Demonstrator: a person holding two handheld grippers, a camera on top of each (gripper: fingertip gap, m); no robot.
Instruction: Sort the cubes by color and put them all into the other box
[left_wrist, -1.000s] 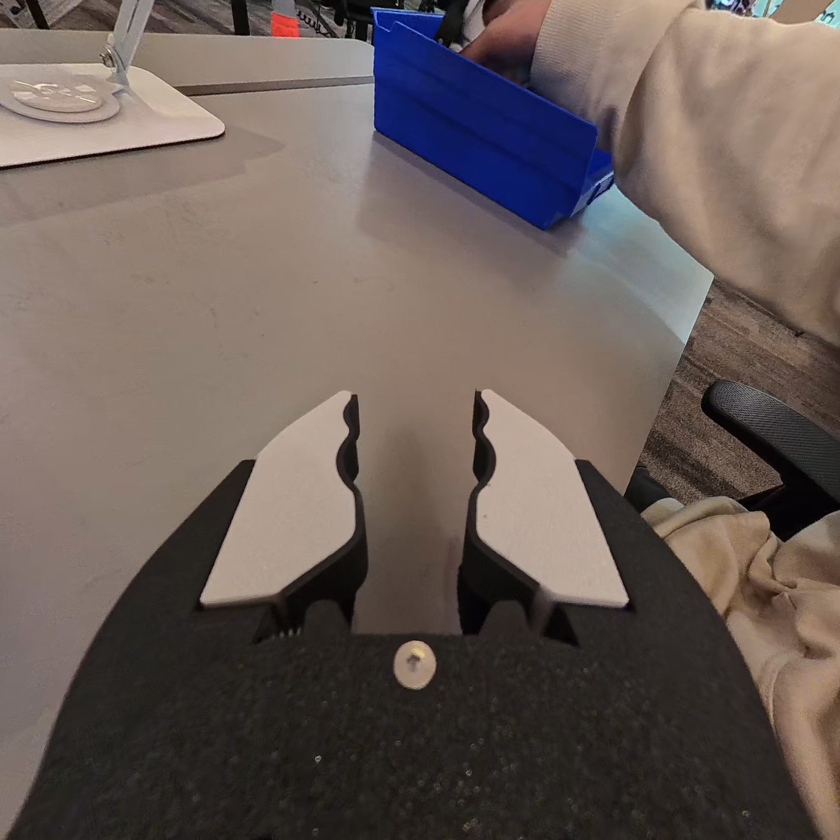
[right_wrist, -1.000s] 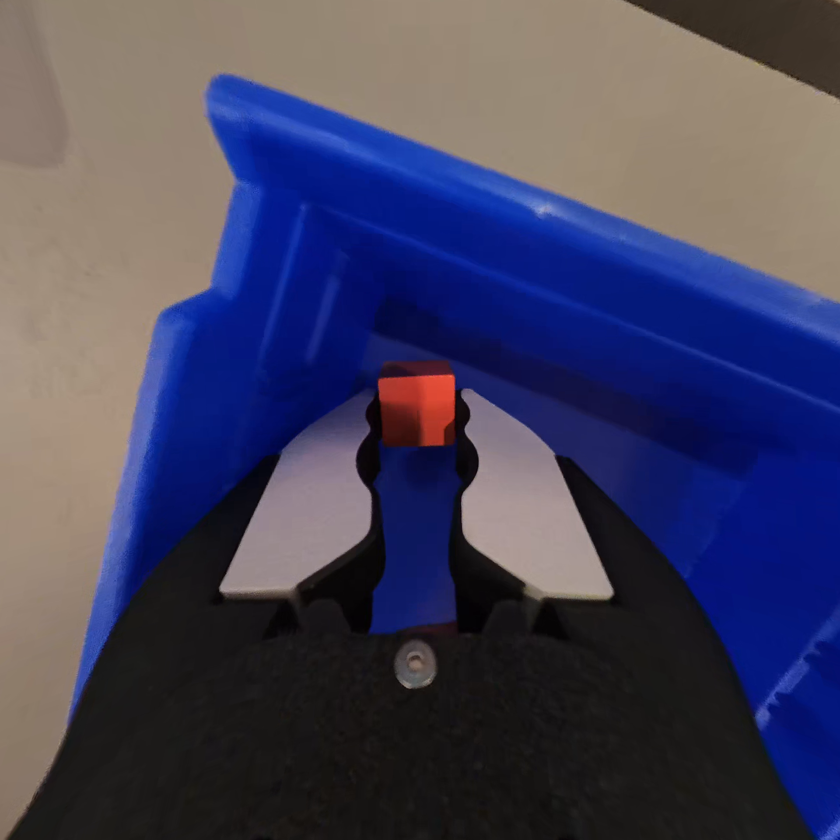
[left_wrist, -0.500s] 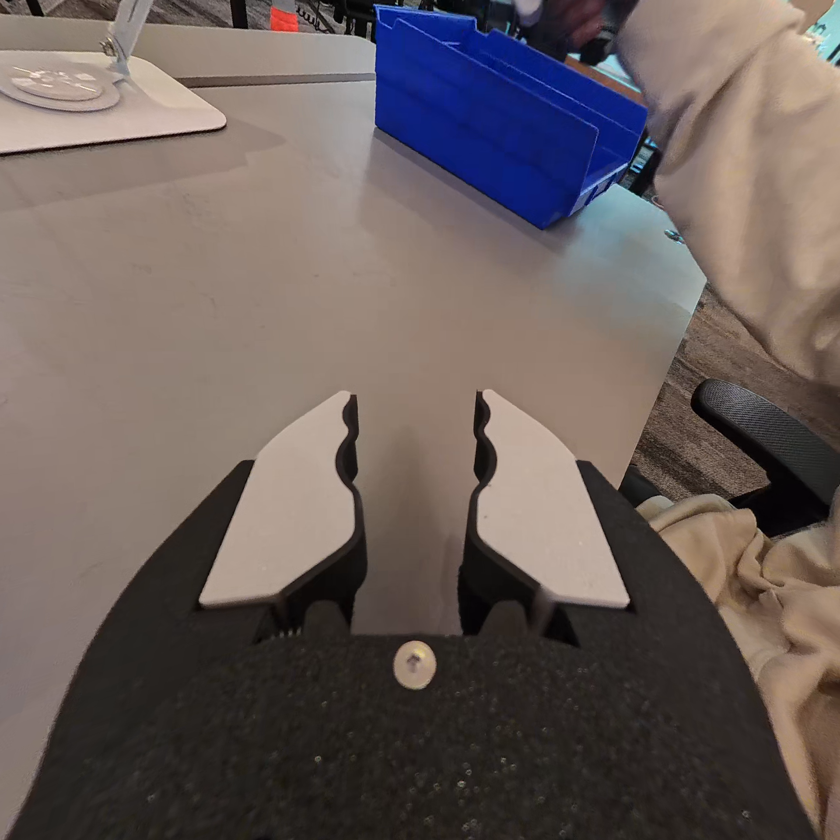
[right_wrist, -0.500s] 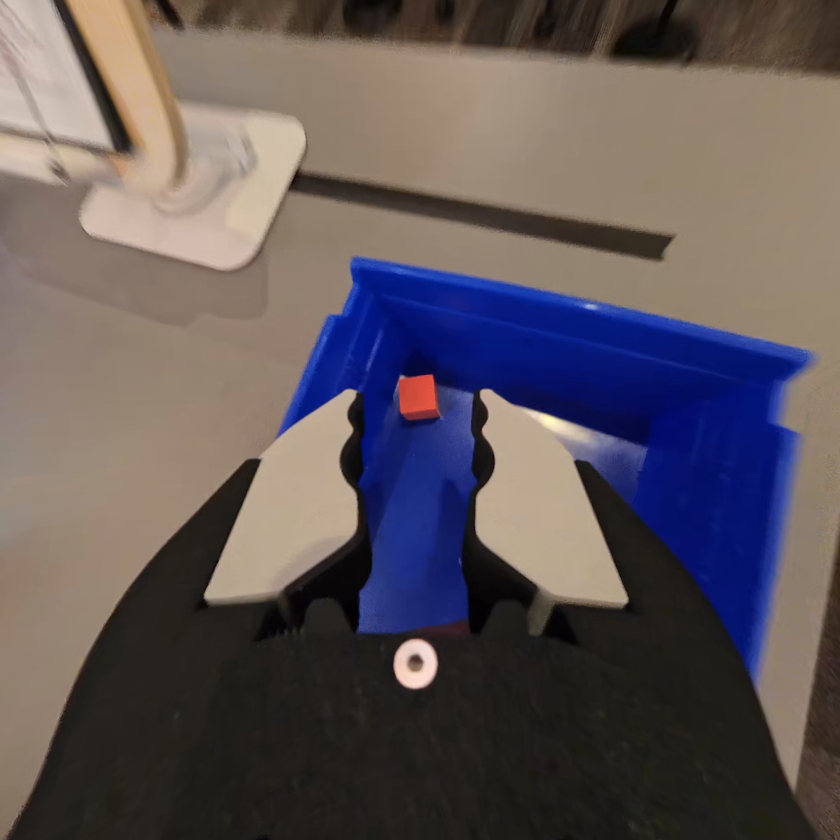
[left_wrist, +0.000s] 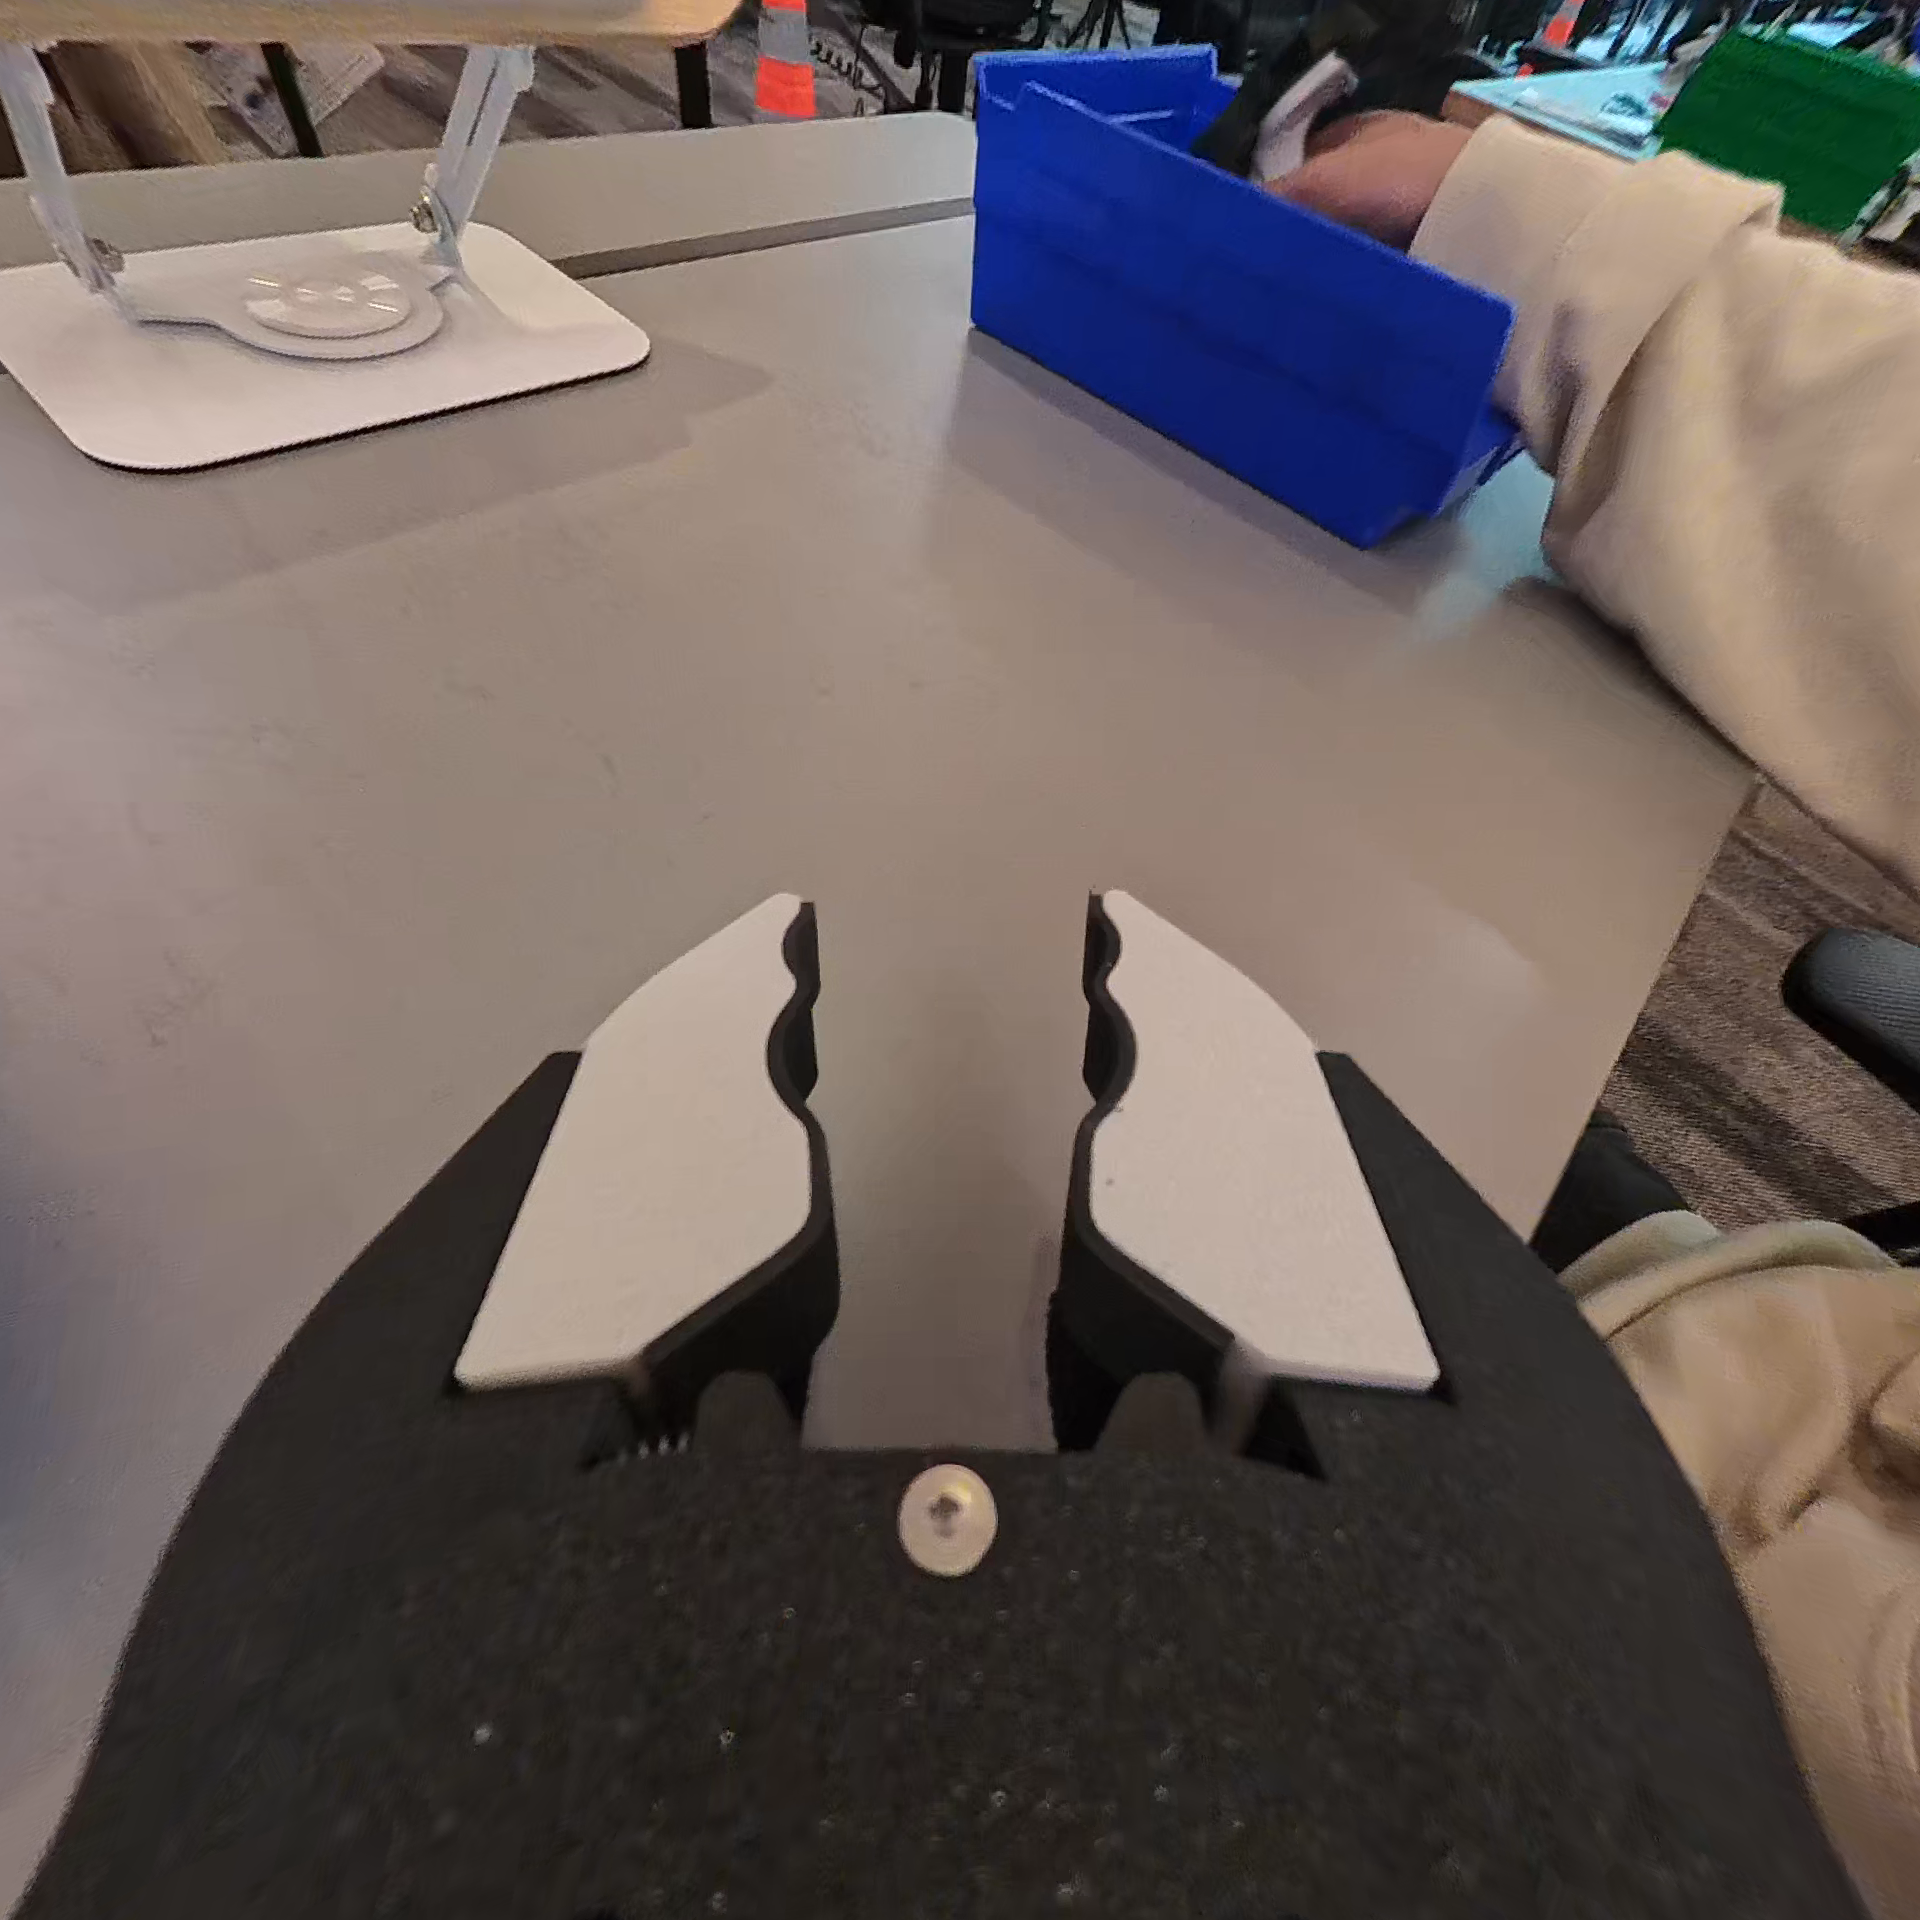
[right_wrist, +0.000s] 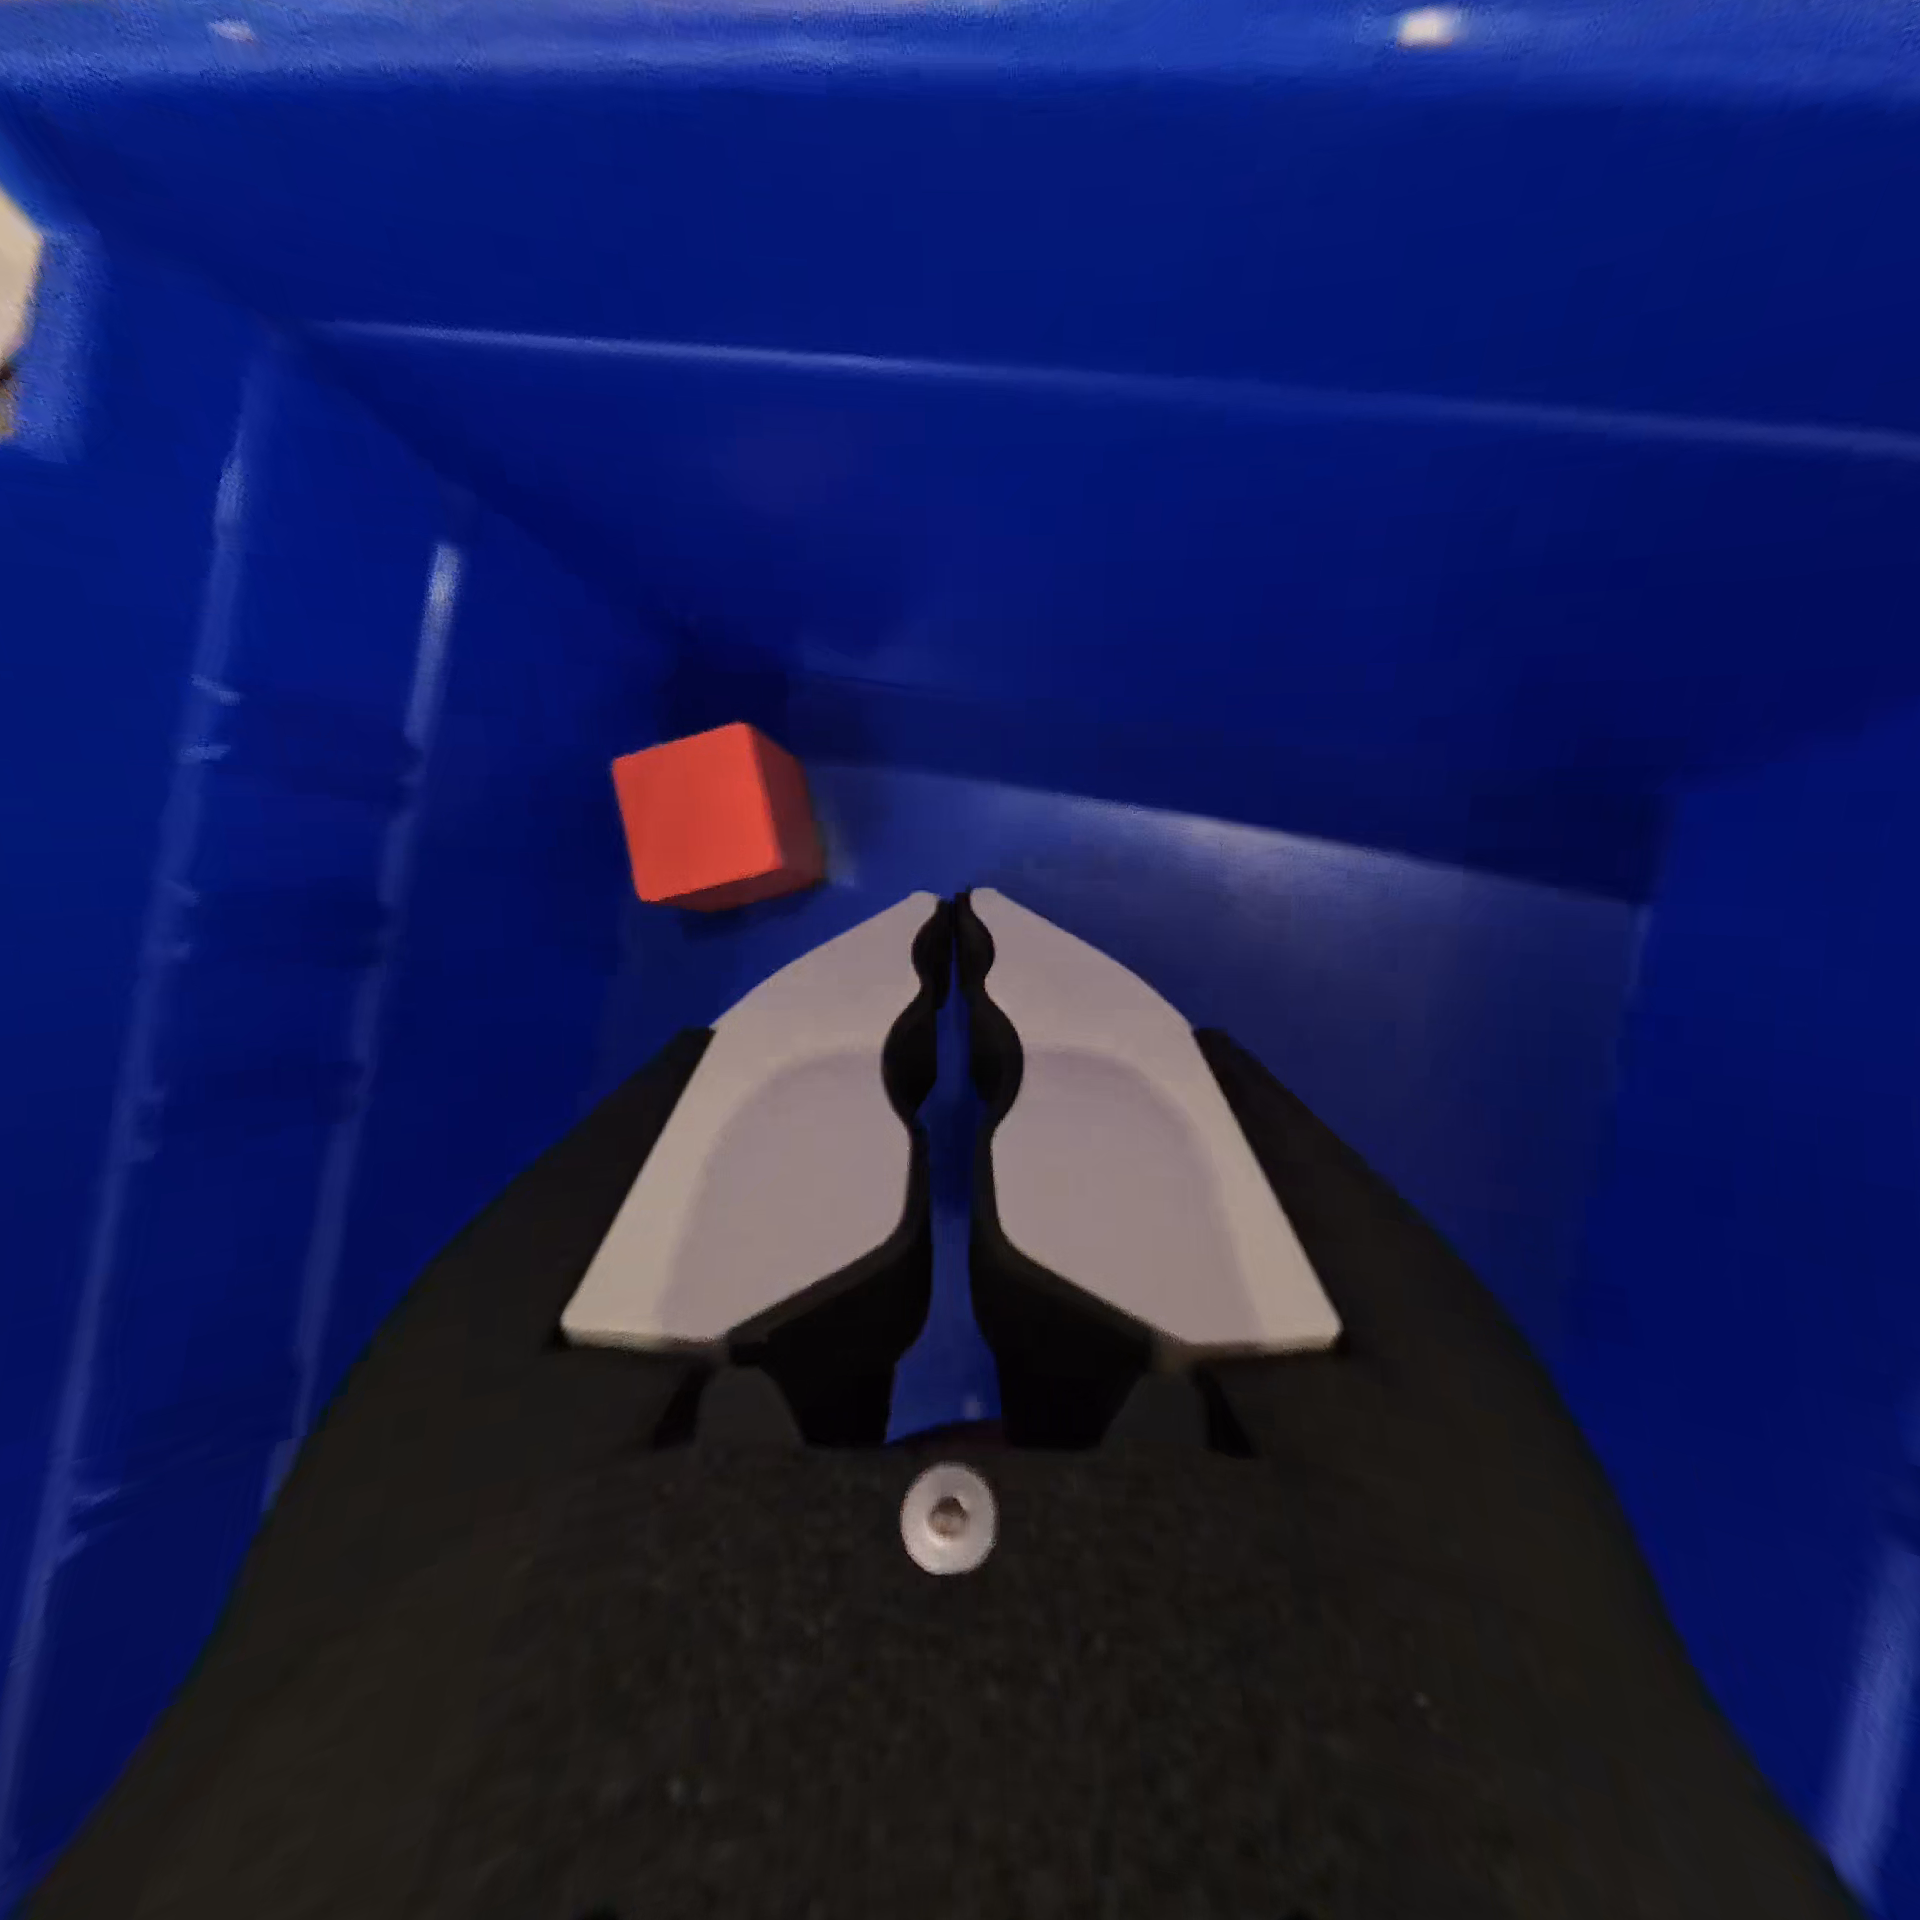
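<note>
The right tongs (right_wrist: 954, 902) sit low inside the blue box (right_wrist: 1143, 499) with their tips pressed together on nothing, while the red cube (right_wrist: 712, 816) lies on the box floor near the left wall, just ahead and left of the tips. To take or nudge the cube cleanly, they should part first, shift left so one tip passes on each side, and keep off the wall. The left tongs (left_wrist: 951, 914) hover apart and empty over the grey surface (left_wrist: 520, 727).
</note>
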